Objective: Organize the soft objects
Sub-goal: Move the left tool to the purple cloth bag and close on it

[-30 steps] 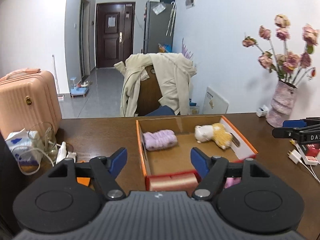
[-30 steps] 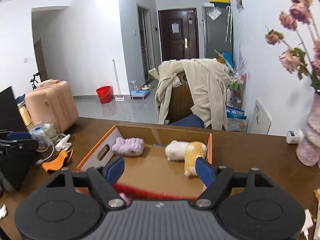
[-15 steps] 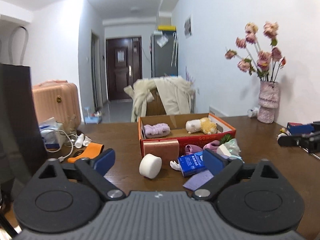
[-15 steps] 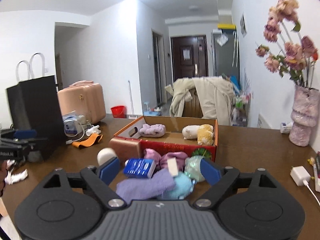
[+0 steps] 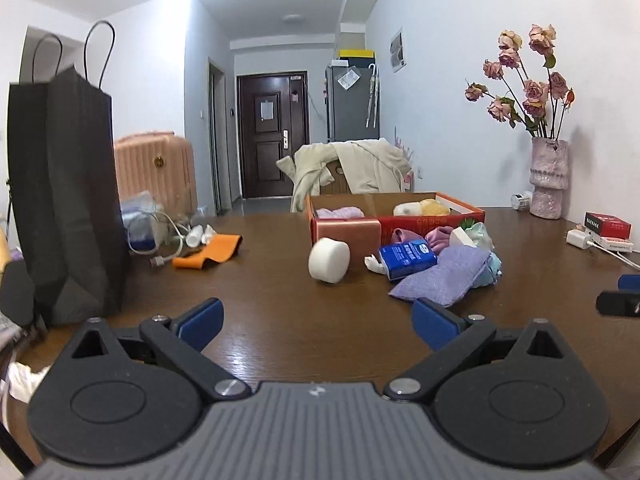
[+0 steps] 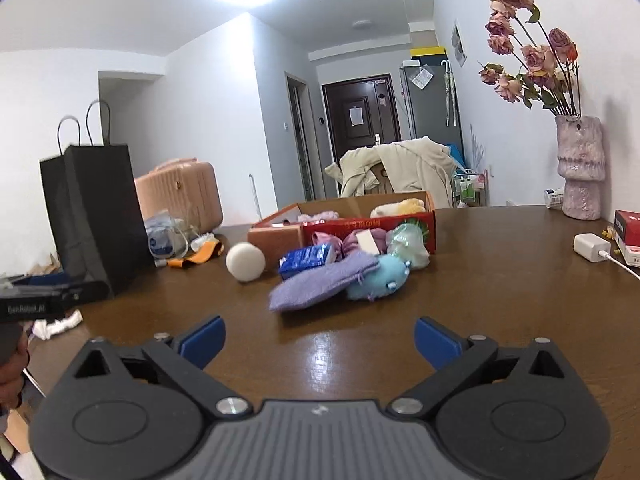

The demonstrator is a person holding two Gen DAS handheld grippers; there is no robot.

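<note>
Your left gripper hangs low over the brown table. Its blue tips are far apart and have just been opening. Nothing is between them. Your right gripper is the same: tips wide apart, just opened, and only bare table between them.

There is open, shiny table right in front of both grippers. You have room to move there.

A little further on lies the pile of soft things. Nearest is a flat purple cloth. It is long and thin, and its long side runs from the near left up to the far right. Touching its right end is a round, light blue plush toy. Behind the cloth a blue pack of tissues lies tipped on the pile. To the left, apart from the pile, stands a white round sponge, with its flat face turned your way.

Behind the pile sits a red cardboard box, open at the top, with its long side facing you. A white and yellow plush toy and a pale purple roll lie inside.

On the left a tall black paper bag stands near the table edge. On the far right a pink vase with flowers stands by the wall, with a white charger nearer to you.
</note>
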